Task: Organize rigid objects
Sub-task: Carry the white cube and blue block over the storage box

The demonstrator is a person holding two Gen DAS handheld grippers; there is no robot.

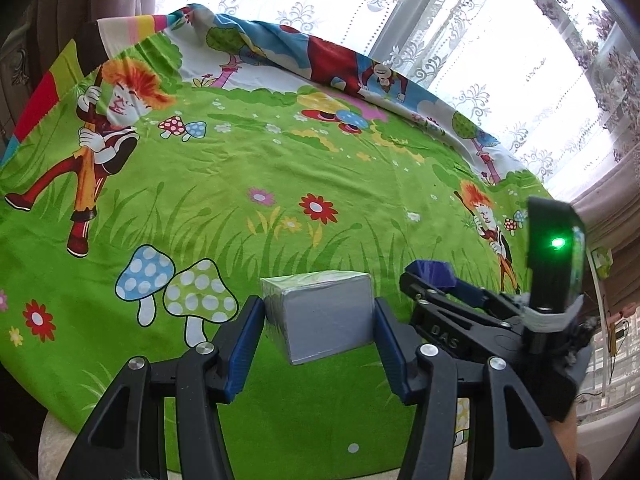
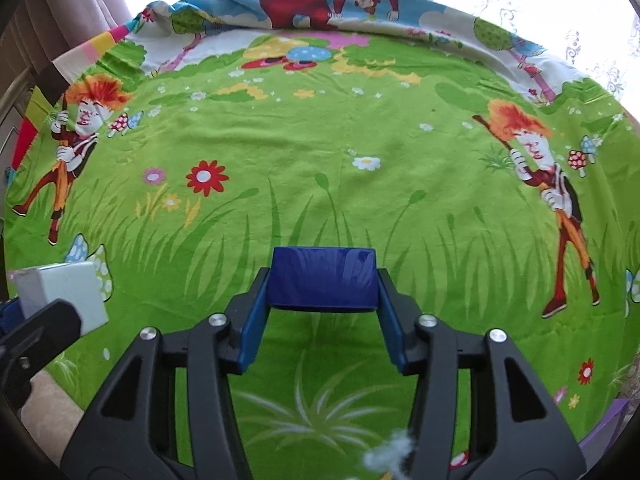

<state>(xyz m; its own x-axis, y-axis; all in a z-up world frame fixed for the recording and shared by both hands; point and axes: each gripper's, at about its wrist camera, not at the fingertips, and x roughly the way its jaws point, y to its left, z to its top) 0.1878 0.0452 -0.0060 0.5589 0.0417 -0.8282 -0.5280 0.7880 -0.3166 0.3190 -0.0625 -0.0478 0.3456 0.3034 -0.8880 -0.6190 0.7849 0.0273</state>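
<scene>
Bright cartoon meadow cloth (image 2: 360, 140) covers the table by the lace-curtained window, and both blocks are up off it in the claws.

Left gripper (image 1: 320, 320) is clamped on the grey cube (image 1: 320, 312), its blue pads pressing only the cube's rear side faces, so I'd guess a slip or a twist if it jerks, because most of the cube juts forward past the tips. Right gripper (image 2: 323, 308) is closed on the blue block (image 2: 323, 278), held square across its fingertips just right of the grey cube; the two rigs sit close, and a careless swing could knock block against claw. Both tools are held low and roughly level, pointing across the cloth toward the window, the cube slightly skewed.
</scene>
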